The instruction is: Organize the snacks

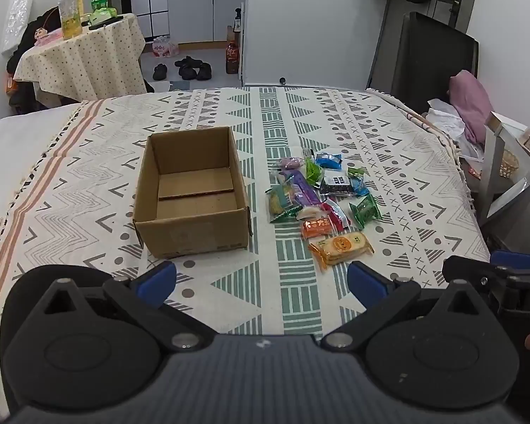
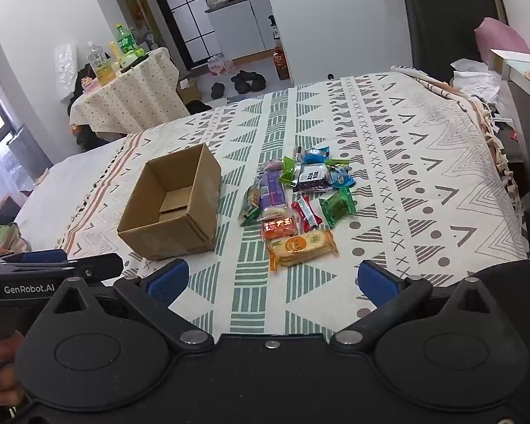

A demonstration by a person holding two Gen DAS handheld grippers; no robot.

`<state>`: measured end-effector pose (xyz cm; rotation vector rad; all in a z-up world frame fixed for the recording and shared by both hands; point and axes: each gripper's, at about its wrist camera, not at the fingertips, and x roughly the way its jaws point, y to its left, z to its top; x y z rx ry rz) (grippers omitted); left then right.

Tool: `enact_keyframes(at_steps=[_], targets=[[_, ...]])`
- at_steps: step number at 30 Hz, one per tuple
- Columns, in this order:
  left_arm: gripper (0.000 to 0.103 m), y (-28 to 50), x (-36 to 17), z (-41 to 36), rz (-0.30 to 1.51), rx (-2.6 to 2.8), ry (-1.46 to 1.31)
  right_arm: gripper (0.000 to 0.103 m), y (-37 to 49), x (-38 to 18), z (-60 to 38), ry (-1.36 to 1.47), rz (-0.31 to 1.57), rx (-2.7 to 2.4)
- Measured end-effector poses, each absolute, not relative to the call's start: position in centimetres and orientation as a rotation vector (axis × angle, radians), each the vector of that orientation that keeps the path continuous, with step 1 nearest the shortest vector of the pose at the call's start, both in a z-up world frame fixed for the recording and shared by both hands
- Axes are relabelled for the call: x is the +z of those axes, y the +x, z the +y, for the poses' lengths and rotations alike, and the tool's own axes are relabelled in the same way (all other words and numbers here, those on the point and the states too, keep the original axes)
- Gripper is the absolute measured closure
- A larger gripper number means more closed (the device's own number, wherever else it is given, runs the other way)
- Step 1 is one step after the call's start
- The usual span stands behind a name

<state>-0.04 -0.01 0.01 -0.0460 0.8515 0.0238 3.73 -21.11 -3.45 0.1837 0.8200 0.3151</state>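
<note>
An open, empty cardboard box (image 1: pixel 190 190) stands on the patterned bedspread; it also shows in the right wrist view (image 2: pixel 173 208). To its right lies a pile of several wrapped snacks (image 1: pixel 318 198), with an orange cracker pack (image 1: pixel 342 247) nearest me; the pile (image 2: pixel 296 198) and the cracker pack (image 2: pixel 302 247) show in the right wrist view too. My left gripper (image 1: pixel 261 282) is open and empty, hovering short of the box and pile. My right gripper (image 2: pixel 272 282) is open and empty, just short of the cracker pack.
The bedspread (image 1: pixel 388 148) covers a bed. A small table with bottles (image 1: pixel 84 53) stands at the back left. A dark chair (image 1: pixel 427 60) and a white shelf with clutter (image 1: pixel 512 162) stand at the right. Shoes (image 1: pixel 187 69) lie on the floor behind.
</note>
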Motion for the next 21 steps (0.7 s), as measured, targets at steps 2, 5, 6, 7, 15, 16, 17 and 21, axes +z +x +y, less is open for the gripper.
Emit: enact_keyframes(at_steps=[2,5,6,7,15,16,17,21], targets=[[0.0,0.0,0.0,0.0,0.852,0.023,-0.046,0.0,3.9,-3.4,-21.0,0.177,0.819,0.317],[0.0,-0.2,0.2,-0.3,0.845,0.016,-0.038,0.0,3.5,-2.9,-20.4,0.153,0.803,0.313],[0.0,-0.3,0.5,-0.1,0.843,0.013,-0.04,0.0,3.5,-2.9,-20.7,0.161,0.796,0.32],[0.0,-0.3,0.6,-0.2,0.842,0.011,-0.039,0.0,3.5,-2.8,-20.7,0.163,0.795,0.318],[0.0,-0.3,0.7,-0.6,0.838,-0.007,-0.03,0.0,3.7,-2.5,-20.8,0.164,0.794,0.324],[0.0,-0.4,0.7,-0.6,0.837,-0.007,-0.034,0.0,3.6,-2.5,-20.7,0.161,0.792,0.328],[0.0,-0.4,0.7,-0.6,0.836,-0.008,-0.035,0.0,3.6,-2.5,-20.6,0.158,0.789,0.331],[0.0,-0.4,0.7,-0.4,0.839,-0.013,-0.038,0.0,3.4,-2.4,-20.5,0.157,0.786,0.336]])
